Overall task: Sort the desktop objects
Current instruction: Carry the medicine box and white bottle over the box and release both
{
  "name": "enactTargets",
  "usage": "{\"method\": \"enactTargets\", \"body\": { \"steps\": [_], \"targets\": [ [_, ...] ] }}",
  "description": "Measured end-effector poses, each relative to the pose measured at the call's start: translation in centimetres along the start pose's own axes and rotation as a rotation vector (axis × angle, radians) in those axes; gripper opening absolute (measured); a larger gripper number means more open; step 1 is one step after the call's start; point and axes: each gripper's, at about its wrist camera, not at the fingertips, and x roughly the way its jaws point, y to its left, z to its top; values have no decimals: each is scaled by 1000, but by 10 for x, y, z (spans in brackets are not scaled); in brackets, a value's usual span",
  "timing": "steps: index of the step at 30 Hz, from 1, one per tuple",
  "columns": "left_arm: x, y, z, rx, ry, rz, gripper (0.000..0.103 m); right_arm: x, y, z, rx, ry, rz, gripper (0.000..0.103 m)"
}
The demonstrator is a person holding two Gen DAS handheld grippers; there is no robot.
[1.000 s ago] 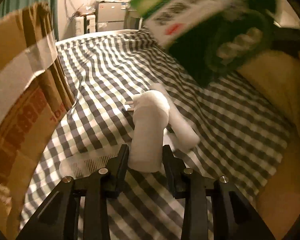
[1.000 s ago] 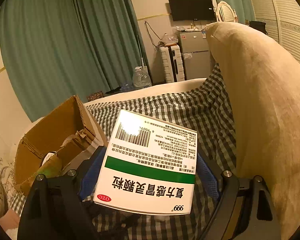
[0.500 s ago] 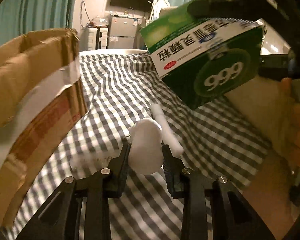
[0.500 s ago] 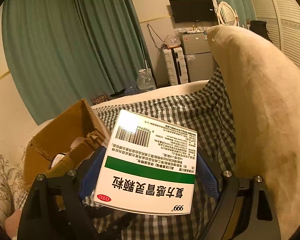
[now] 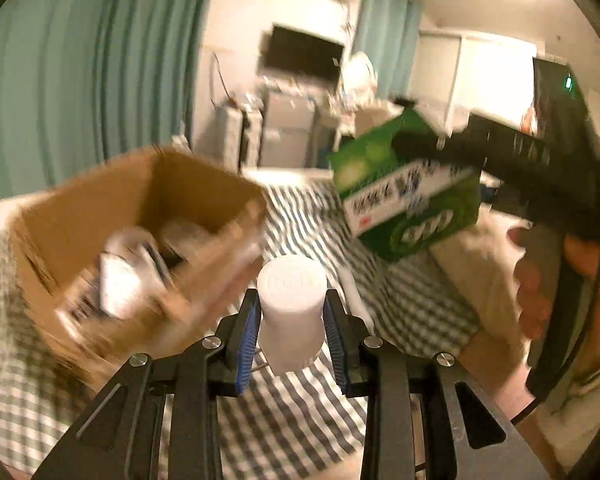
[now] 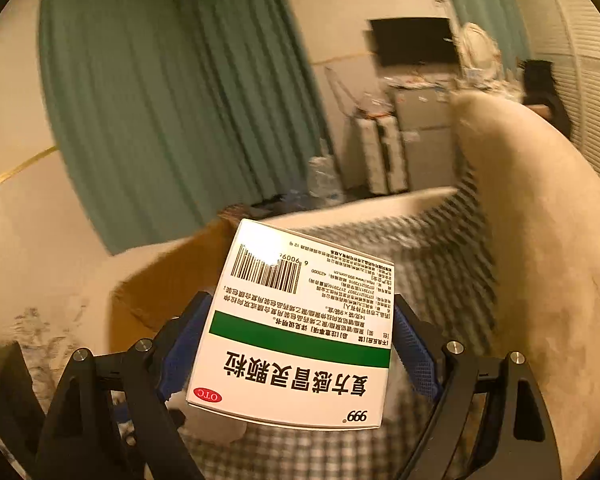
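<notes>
A black-and-white checked cloth (image 5: 300, 412) covers the surface, with a tan cushion (image 6: 540, 240) lying along its right side. Teal curtains (image 6: 148, 112) hang behind, and a dark screen (image 6: 414, 40) is mounted on the far wall above cluttered cabinets. An open cardboard box (image 5: 100, 220) sits on the cloth at the left; blurred white and dark items lie inside, too smeared to name. The left gripper (image 5: 291, 320) is clamped on a white cylindrical bottle (image 5: 291, 312), held in the air near the box's right wall. The right gripper (image 6: 296, 344) is clamped on a green-and-white medicine box (image 6: 300, 328), held above the cloth right of the cardboard box.
</notes>
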Motion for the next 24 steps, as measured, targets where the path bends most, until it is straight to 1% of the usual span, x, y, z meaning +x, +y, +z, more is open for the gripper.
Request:
{"method": "enactTargets", "body": {
  "steps": [2, 3, 5, 6, 8, 10, 11, 13, 14, 15, 16, 17, 18, 19, 20, 21, 24],
  "targets": [
    [-19, 11, 17, -2, -65, 46, 32, 4, 21, 13, -28, -8, 39, 86],
    [-27, 19, 28, -7, -89, 56, 32, 7, 29, 18, -39, -9, 45, 86],
    [-36, 33, 44, -7, -125, 95, 32, 20, 49, 29, -65, -1, 86, 86],
    [-38, 41, 51, 6, -134, 134, 32, 28, 57, 32, -75, 4, 98, 86],
    [-34, 57, 59, 8, -126, 187, 32, 47, 73, 36, -108, 20, 107, 86],
    [-22, 77, 63, -16, -111, 208, 32, 69, 85, 37, -137, 44, 99, 86],
    [-17, 84, 63, -24, -107, 226, 32, 83, 89, 37, -141, 59, 101, 86],
    [-2, 101, 60, -34, -66, 250, 32, 104, 91, 38, -122, 87, 116, 88],
    [6, 108, 58, -37, -46, 263, 32, 111, 91, 37, -112, 96, 123, 90],
    [13, 112, 55, -38, -32, 271, 32, 118, 92, 39, -106, 106, 133, 97],
    [17, 116, 52, -39, -21, 281, 35, 123, 92, 42, -106, 111, 128, 101],
    [22, 117, 48, -40, -13, 296, 42, 123, 91, 42, -111, 100, 107, 102],
    [25, 118, 45, -42, -3, 321, 52, 118, 89, 41, -118, 82, 85, 102],
    [23, 119, 42, -45, 0, 344, 71, 113, 86, 41, -126, 62, 66, 103],
    [21, 119, 41, -46, -5, 366, 82, 106, 79, 41, -130, 46, 46, 103],
    [17, 118, 39, -43, -19, 373, 82, 99, 71, 41, -129, 37, 24, 103],
    [9, 104, 34, -39, -33, 349, 85, 70, 37, 26, -110, 35, -33, 103]
  ]
}}
